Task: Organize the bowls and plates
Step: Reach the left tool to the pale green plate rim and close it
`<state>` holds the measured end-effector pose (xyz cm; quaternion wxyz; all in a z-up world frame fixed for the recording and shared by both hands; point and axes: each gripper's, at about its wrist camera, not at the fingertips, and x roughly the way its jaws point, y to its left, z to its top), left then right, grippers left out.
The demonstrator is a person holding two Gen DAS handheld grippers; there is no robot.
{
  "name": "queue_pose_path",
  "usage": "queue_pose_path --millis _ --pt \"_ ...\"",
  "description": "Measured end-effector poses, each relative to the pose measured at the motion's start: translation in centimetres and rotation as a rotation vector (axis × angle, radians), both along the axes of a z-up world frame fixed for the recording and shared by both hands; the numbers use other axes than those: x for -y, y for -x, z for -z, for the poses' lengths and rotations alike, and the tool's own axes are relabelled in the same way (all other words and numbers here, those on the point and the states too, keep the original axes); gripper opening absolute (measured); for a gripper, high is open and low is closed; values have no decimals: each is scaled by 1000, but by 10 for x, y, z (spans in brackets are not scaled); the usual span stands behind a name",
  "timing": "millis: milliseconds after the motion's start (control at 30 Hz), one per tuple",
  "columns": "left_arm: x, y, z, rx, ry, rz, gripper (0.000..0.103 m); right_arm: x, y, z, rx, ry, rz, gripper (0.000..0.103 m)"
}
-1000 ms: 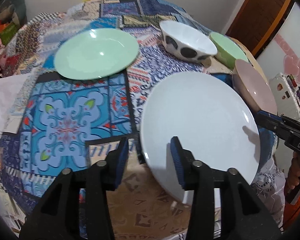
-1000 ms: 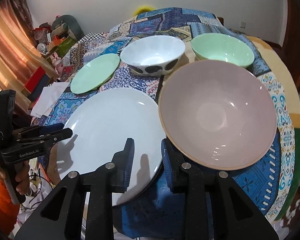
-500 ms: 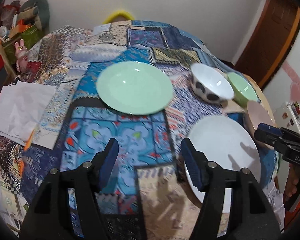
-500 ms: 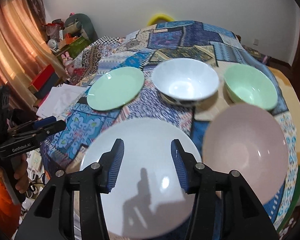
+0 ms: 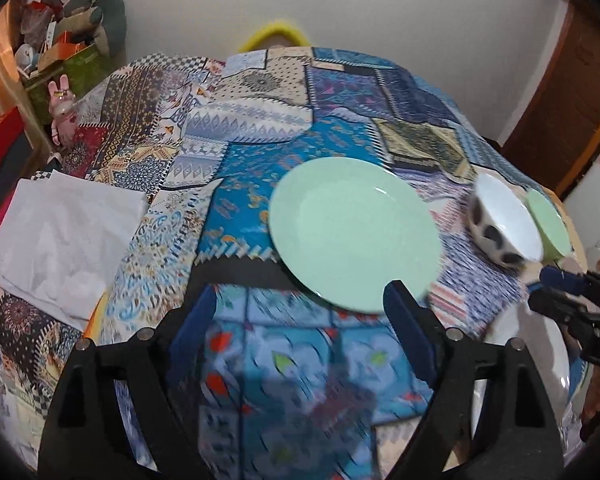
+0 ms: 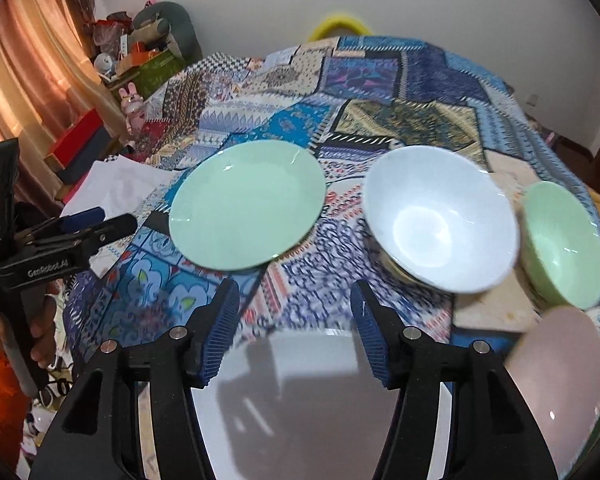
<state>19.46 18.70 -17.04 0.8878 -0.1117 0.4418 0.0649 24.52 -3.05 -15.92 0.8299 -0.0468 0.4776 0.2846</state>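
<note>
Patchwork cloth (image 6: 380, 80): blue-patterned fabric covers the whole counter and carries all the dishes.
Left gripper (image 5: 300, 320): I see my jaws spread wide with nothing between them; they have just been opening. It hangs over the cloth near the counter's near edge, the green plate's rim just past the tips.
Right gripper (image 6: 294, 320): released as well, jaws apart and just been opening, pads clear of everything. It hangs above the white plate.
Green plate (image 6: 246, 204): flat on the cloth, toward the middle of the counter, left of the bowls.
White plate (image 6: 300, 400): at the near edge, under my right gripper, not gripped.
White bowl (image 6: 440, 216): upright beside the green plate, dark spots on its outside in the left view.
Green bowl (image 6: 564, 240): by the right edge, just right of the white bowl.
Pink bowl (image 6: 556, 380): at the near right edge, beside the white plate.
White paper (image 5: 60, 236): lying at the left edge.
</note>
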Motion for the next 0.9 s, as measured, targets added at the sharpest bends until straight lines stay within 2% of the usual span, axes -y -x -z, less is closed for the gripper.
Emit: queue_pose_path --millis 167,233,367,433,567,767,900 --pt "-21 -31 20 -14 2 1 85 -15 -24 19 -56 33 7 54" --pt "-25 -42 26 -13 -9 19 80 -20 -34 25 -70 48 11 47" --pt "-31 -68 41 -45 -6 80 55 -32 -49 35 -100 67 10 40" --pt "-35 -80 49 -67 11 90 44 -39 -52 37 -98 84 2 27" --pt "-44 -96 62 -92 52 98 36 -51 -53 41 -87 118 -17 26" --pt "-41 -110 67 -83 43 139 31 -55 -61 50 -127 126 13 26" --pt "-40 -116 69 -87 69 159 23 -60 -64 52 -145 139 14 28"
